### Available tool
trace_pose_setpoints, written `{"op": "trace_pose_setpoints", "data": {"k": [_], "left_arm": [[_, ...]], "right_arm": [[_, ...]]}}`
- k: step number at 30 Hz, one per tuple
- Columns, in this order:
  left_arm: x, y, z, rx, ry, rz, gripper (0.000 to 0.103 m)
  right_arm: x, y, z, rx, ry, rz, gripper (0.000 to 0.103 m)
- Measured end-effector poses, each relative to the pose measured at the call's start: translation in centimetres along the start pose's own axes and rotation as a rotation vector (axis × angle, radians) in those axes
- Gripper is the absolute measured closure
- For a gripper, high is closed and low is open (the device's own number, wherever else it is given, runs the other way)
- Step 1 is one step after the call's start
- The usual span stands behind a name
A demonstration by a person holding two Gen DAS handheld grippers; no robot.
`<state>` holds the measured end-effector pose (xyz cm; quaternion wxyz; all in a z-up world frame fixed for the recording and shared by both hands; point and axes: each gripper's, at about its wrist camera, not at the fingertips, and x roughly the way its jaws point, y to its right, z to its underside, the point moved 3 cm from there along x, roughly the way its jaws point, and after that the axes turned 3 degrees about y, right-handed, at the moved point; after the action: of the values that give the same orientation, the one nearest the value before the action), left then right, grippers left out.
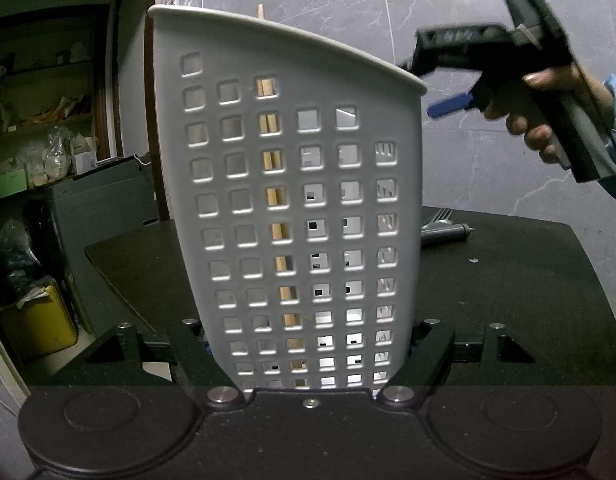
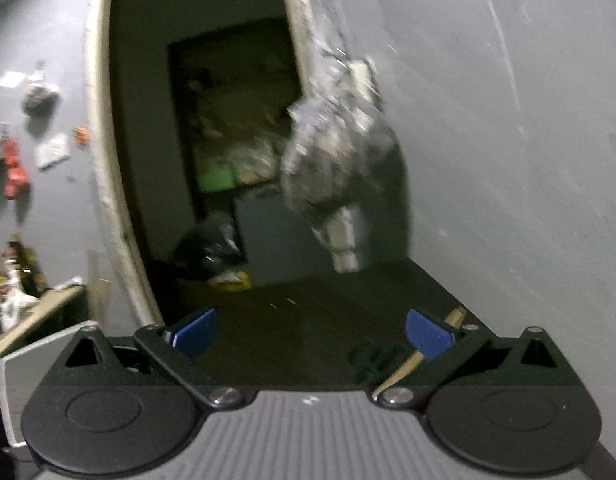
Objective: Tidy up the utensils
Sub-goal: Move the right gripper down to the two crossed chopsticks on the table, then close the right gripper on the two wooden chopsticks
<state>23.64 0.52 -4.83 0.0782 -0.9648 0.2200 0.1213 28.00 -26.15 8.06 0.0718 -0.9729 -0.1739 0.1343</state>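
Observation:
My left gripper (image 1: 310, 354) is shut on the grey perforated utensil holder (image 1: 291, 200), which stands upright on the black table (image 1: 508, 280). Wooden chopsticks (image 1: 273, 160) and metal cutlery show through its holes. A fork and a dark-handled utensil (image 1: 444, 228) lie on the table behind the holder to the right. My right gripper (image 2: 312, 332) is open and empty, held in the air; it shows in the left wrist view (image 1: 452, 106) above and right of the holder. In the right wrist view a wooden stick (image 2: 412, 360) and a small dark object (image 2: 372, 360) lie on the table below it.
A grey marble wall stands behind the table. A doorway (image 2: 211, 140) at the left leads to a cluttered storeroom with shelves, a yellow bin (image 1: 39, 320) and a dark cabinet. A plastic bag (image 2: 340, 160) hangs on the wall by the door.

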Motion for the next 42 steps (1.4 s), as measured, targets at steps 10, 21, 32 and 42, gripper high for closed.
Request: {"op": "trace_pose_setpoints", "data": {"k": [10, 21, 32, 42], "left_arm": [[-0.2, 0.0, -0.1, -0.002, -0.001, 0.006, 0.027], [-0.1, -0.4, -0.3, -0.007, -0.002, 0.008, 0.027], [0.0, -0.4, -0.3, -0.008, -0.003, 0.009, 0.026], [-0.1, -0.4, -0.3, -0.008, -0.006, 0.011, 0.026]], "right_arm": [[6.7, 4.3, 3.2, 0.005, -0.29, 0.236, 0.0], [12.3, 6.8, 5.2, 0.001, -0.412, 0.301, 0.0], [15.4, 6.8, 6.2, -0.023, -0.468, 0.315, 0.0], [17.0, 9.0, 7.2, 0.024, -0.485, 0.318, 0.005]]}}
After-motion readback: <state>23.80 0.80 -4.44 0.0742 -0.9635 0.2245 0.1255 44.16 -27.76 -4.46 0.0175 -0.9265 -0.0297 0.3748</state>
